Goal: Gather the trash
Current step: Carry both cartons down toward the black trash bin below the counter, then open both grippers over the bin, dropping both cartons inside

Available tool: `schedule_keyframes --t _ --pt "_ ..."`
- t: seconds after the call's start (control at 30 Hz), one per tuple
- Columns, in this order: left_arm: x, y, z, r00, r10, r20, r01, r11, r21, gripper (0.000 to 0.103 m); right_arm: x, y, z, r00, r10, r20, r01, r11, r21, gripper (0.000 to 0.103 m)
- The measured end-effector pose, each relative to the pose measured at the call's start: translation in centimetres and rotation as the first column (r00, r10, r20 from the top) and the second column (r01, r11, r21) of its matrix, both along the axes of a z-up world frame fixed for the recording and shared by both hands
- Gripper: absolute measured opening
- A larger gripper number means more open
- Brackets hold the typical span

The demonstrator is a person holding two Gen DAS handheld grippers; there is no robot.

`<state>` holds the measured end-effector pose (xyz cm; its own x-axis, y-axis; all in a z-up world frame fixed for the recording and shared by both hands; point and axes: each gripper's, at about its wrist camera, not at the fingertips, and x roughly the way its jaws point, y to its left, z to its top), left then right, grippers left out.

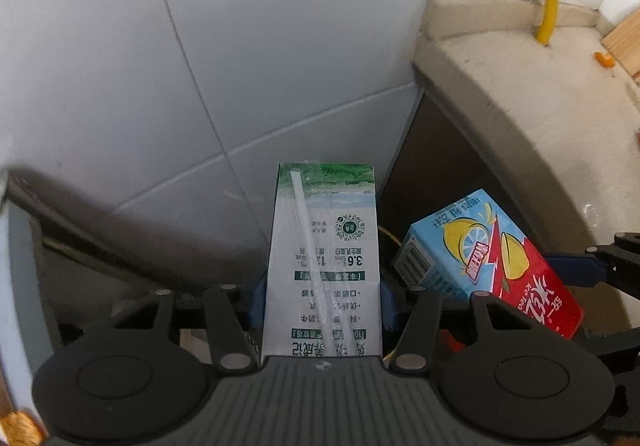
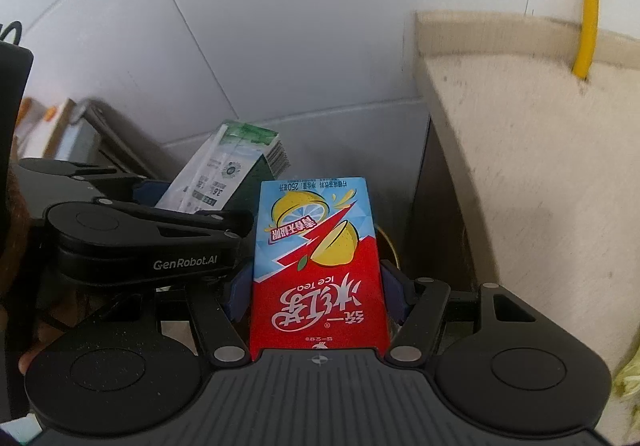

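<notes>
We see two drink cartons, each held in one tool. The milk carton (image 1: 324, 266), white with a green top and a wrapped straw down its face, stands between the blue pads of the left tool (image 1: 322, 300), which is clamped on its two sides. From the right wrist view the same milk carton (image 2: 224, 170) leans to the right above the black body of the left tool (image 2: 188, 202).

The ice tea carton (image 2: 316, 266), blue above and red below with lemons printed on it, sits between the blue pads of the right tool (image 2: 318, 294), which grips it on both sides. From the left wrist view the ice tea carton (image 1: 492, 262) is tilted, just to the right of the milk carton and apart from it; only part of the right tool (image 1: 592, 266) shows behind it.

Both cartons are held up in front of a white tiled wall (image 1: 248, 46). To the right stands a beige stone desk (image 2: 540, 150) with a raised back edge, and a yellow pipe (image 2: 588, 2) runs down into its top. Below the cartons lies a dark space we cannot make out. A wooden board (image 1: 624, 42) rests at the far right of the desk in the left wrist view.
</notes>
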<state>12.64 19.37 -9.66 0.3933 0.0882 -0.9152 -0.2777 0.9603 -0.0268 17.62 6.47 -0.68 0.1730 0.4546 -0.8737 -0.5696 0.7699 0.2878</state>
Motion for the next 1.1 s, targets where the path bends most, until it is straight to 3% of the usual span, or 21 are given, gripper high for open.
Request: schedule_keyframes --t 0.43,0.73,1.1 --pt "0.5 0.7 -6.6 0.982 0.138 -0.132 -0.145 0.988 -0.045 0.046 0.6 1.2 -5.8 0.995 -0.017 -0.097 0.01 0.997 -0.072 0.07" --pt "1.6 0.8 -9.8 0.955 0.234 -0.183 -0.254 0.963 -0.095 0.046 1.1 2.9 -10.9 0.984 -0.046 -0.174 0.023 0.991 -0.134 0.07" --pt "2.7 2.7 -16.4 0.903 0.348 -0.253 -0.399 0.897 -0.189 0.046 2.9 5.3 -16.8 0.97 -0.088 -0.229 0.044 0.98 -0.192 0.07"
